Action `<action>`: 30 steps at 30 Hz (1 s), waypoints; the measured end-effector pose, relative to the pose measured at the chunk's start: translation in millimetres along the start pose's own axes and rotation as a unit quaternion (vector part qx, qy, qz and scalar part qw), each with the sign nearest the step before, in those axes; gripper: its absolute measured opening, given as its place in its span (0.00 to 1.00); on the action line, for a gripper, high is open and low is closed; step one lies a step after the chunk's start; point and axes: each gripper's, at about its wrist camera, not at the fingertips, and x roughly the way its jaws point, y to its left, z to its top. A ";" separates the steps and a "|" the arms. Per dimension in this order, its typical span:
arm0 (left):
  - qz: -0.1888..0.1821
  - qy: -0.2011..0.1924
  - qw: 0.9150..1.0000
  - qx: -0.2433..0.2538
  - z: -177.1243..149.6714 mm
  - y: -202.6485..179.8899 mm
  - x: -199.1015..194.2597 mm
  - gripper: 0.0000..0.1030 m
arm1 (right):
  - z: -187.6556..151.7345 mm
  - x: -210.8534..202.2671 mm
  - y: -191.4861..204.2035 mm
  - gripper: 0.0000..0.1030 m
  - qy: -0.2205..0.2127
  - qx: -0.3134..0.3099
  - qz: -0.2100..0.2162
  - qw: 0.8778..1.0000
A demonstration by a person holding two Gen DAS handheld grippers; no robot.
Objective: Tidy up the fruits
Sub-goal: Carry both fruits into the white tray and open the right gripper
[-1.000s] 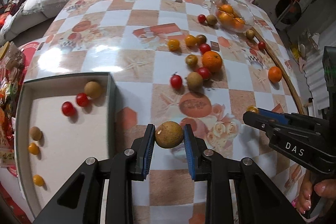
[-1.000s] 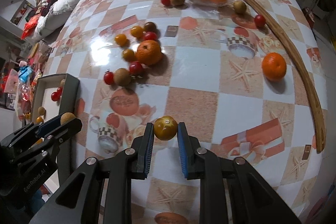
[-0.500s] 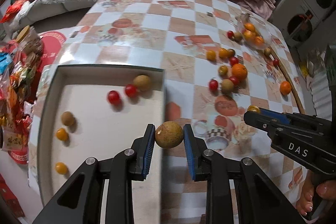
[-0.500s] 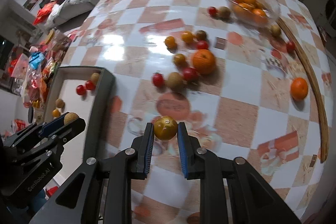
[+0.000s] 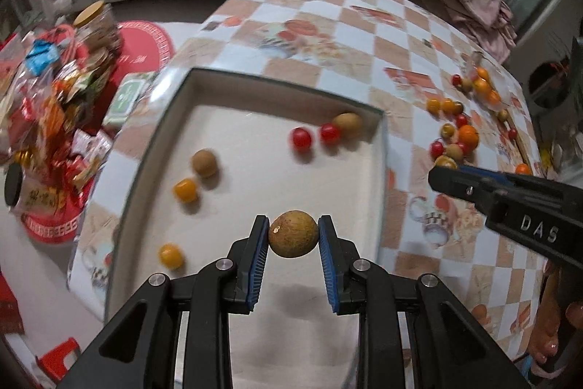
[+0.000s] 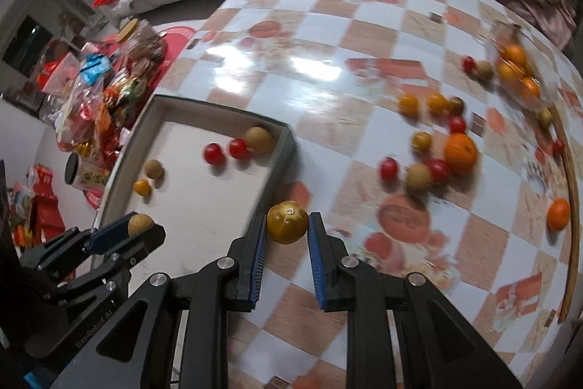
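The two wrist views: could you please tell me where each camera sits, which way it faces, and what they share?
Left wrist view: on the left gripper, looking along its fingers down over the tray; it holds a brown fruit; the right gripper and the person's hand show at right.
Right wrist view: on the right gripper, facing the tray's corner and the checkered table; it holds a yellow tomato; the left gripper enters at lower left.
Shared: tray, its fruits, scattered fruit, both grippers.
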 end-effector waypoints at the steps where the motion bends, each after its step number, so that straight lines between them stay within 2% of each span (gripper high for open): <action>1: 0.003 0.001 1.000 -0.005 -2.2 4.9 -0.6 0.28 | 1.5 1.6 5.3 0.24 0.001 -0.005 0.002 1.000; 12: 0.032 0.014 0.998 -0.052 -34.5 56.1 -5.3 0.28 | 10.1 29.8 61.9 0.24 0.026 -0.058 0.024 0.998; 21: 0.053 0.030 0.994 -0.087 -56.3 83.6 5.3 0.28 | 2.0 57.6 86.8 0.24 0.051 -0.086 0.023 0.995; 30: 0.074 0.037 0.994 -0.077 -59.9 87.3 23.5 0.28 | 1.7 80.5 100.9 0.24 0.054 -0.115 0.003 0.992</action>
